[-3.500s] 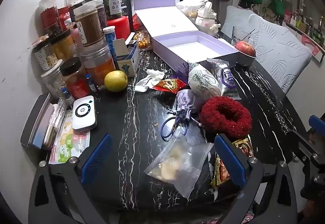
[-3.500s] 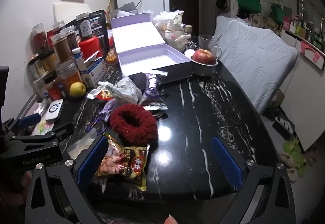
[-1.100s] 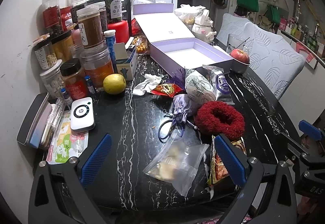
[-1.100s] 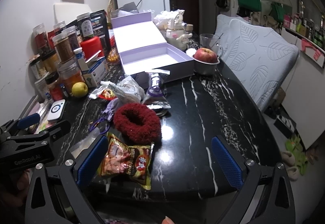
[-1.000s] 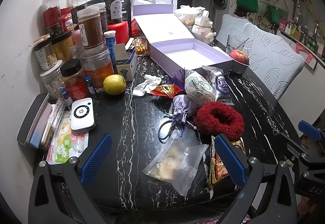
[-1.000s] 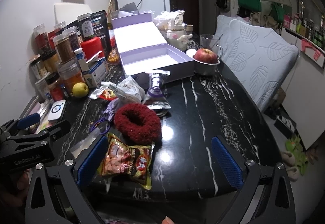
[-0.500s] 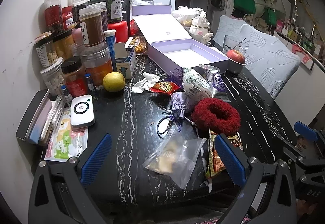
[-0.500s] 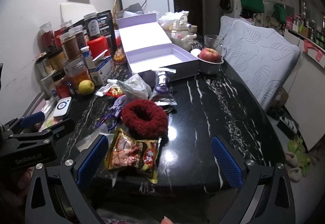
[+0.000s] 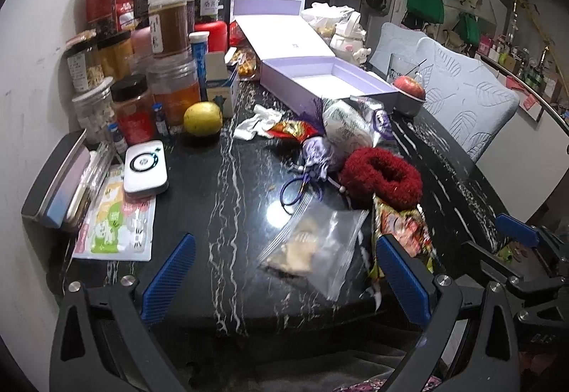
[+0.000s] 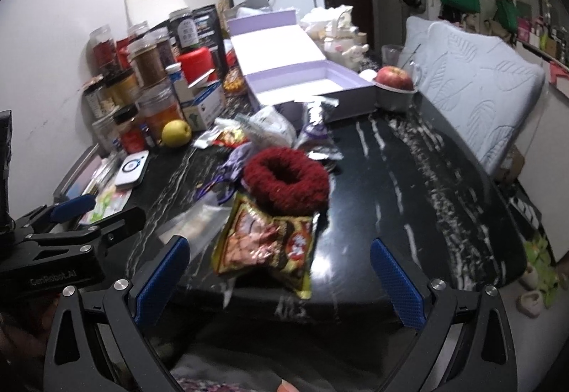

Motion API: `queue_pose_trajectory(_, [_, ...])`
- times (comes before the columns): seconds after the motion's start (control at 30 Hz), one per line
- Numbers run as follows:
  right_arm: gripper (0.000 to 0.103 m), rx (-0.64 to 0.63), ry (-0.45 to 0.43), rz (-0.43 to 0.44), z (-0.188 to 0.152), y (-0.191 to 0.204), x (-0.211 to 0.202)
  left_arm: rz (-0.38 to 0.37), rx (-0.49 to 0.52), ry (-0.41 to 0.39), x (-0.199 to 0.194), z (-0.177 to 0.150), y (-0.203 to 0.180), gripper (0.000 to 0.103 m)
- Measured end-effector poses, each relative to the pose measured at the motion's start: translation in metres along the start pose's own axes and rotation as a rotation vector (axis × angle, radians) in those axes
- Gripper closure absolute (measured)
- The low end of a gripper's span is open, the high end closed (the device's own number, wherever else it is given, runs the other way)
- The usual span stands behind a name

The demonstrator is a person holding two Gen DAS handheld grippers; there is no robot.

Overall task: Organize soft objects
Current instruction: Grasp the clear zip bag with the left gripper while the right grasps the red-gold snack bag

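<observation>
Hovering at the near table edge, both grippers hold nothing: left gripper (image 9: 284,271) with jaws wide apart, right gripper (image 10: 281,271) likewise spread. Task looks barely started. The open purple box (image 9: 330,79) at the back sits with nothing in it, probably the destination. Soft items all lie loose mid-table on the black marble table (image 9: 220,185): red fuzzy ring (image 9: 382,176), lavender pouch (image 9: 316,157) touching its left side, patterned white bag (image 9: 346,128) just behind, clear zip bag (image 9: 316,246) closest to left gripper, snack packet (image 10: 266,242) nearest right gripper, partly under the ring. Everything remains to be moved. Jars (image 9: 170,47) and yellow fruit (image 9: 202,118) at left probably not part of it.
</observation>
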State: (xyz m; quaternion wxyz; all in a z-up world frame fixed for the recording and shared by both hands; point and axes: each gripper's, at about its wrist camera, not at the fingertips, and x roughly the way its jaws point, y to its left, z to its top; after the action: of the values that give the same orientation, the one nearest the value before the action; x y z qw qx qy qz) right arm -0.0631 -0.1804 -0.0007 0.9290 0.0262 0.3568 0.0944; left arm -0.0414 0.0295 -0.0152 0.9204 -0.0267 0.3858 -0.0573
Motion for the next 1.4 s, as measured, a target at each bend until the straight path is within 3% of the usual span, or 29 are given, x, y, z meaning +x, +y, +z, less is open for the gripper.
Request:
queue_pose_trajectory(0.23, [0.0, -0.006, 0.057, 0.039, -0.011, 0.011, 0.024, 0.018, -0.022, 0.025, 0.008, -0.012, 0.016, 0.0])
queue_pose_trajectory(0.57, [0.0, 0.005, 0.124, 0.026, -0.013, 0.018, 0.064, 0.015, -0.071, 0.051, 0.025, -0.016, 0.039, 0.0])
queue_pose_trajectory(0.73, [0.0, -0.018, 0.16, -0.025, -0.012, 0.021, 0.086, 0.018, -0.086, 0.061, 0.032, -0.014, 0.045, 0.0])
queue_pose_trajectory(1.0, [0.0, -0.011, 0.207, -0.024, -0.011, 0.017, 0.113, -0.033, -0.06, 0.076, 0.044, -0.004, 0.036, 0.0])
queue_pose_trajectory(1.3, [0.033, -0.021, 0.187, -0.029, -0.009, 0.008, 0.111, -0.11, 0.022, 0.147, 0.07, 0.004, 0.008, 0.0])
queue_pose_trajectory(1.4, [0.039, -0.005, 0.182, -0.015, -0.009, 0.0, 0.107, -0.123, 0.056, 0.171, 0.08, 0.005, -0.003, 0.0])
